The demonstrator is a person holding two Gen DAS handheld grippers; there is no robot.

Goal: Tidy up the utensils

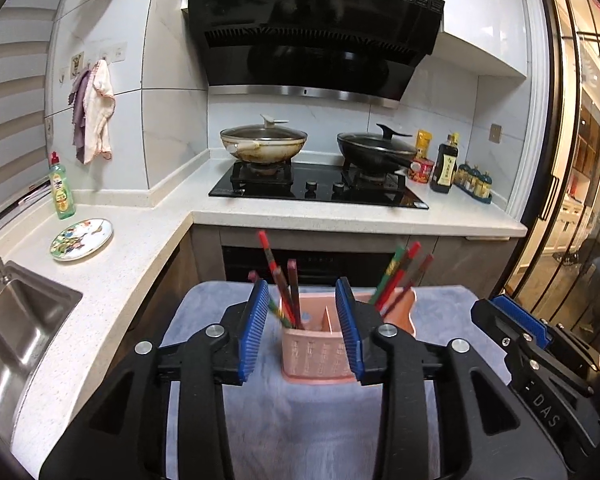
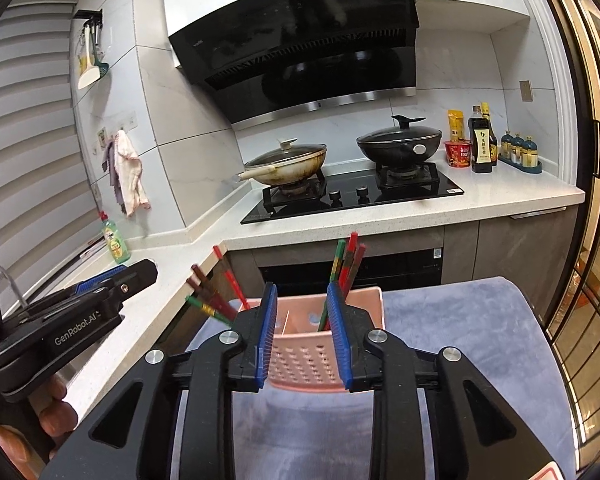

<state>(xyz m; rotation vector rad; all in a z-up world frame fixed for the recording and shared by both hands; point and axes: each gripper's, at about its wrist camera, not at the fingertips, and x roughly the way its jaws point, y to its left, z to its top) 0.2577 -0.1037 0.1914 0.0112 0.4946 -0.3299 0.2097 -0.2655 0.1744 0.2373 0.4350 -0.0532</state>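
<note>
So the pink utensil holder (image 1: 320,354) sits on a blue-grey towel (image 1: 300,420), just in front of the stove counter (image 1: 356,220). Chopsticks are split into two bunches in it: one bunch (image 1: 286,292) in the compartment nearer the sink (image 1: 24,320), the other bunch (image 1: 400,280) in the compartment farther from it. Both claws hover right by the holder. The left gripper (image 1: 308,334) is partly open, nothing between its blue pads. Right gripper (image 2: 302,338) too, partly open and empty, with the holder just beyond it.
</note>
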